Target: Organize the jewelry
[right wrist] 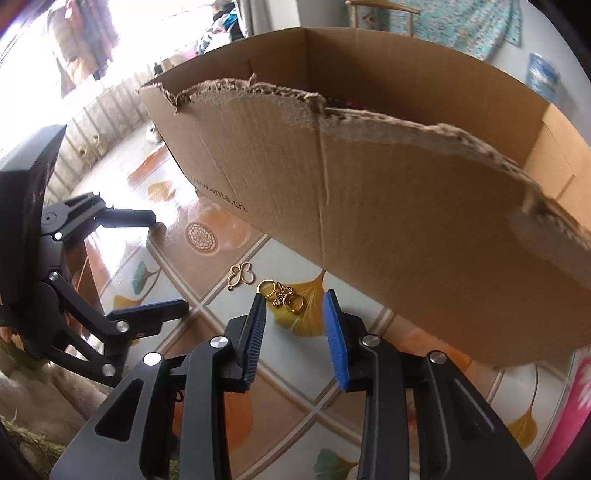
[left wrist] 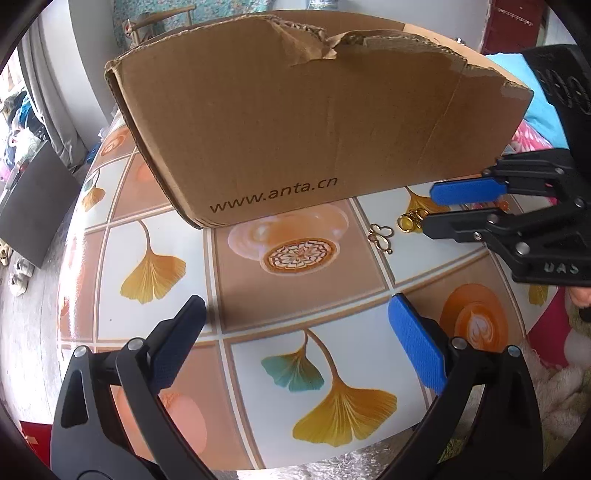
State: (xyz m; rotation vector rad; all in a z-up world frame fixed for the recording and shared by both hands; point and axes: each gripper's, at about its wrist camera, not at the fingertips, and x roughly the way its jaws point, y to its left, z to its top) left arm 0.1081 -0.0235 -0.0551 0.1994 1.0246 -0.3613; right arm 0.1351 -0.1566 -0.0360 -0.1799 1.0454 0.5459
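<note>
A glossy round table [left wrist: 155, 236] printed with ginkgo leaves and coffee cups stands on grey floor [left wrist: 22, 314]; grey curtains [left wrist: 55, 110] hang beside a bright, washed-out window [right wrist: 140, 33]

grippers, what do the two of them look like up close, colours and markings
Both are matte black plastic linkage frames with round silver pivot pins. The left gripper has long flat fingers faced with ribbed blue pads. The right gripper is built the same, with blue ribbed pads; raised lettering shows on its black body in the left wrist view. No cables or sleeves are visible.
</note>
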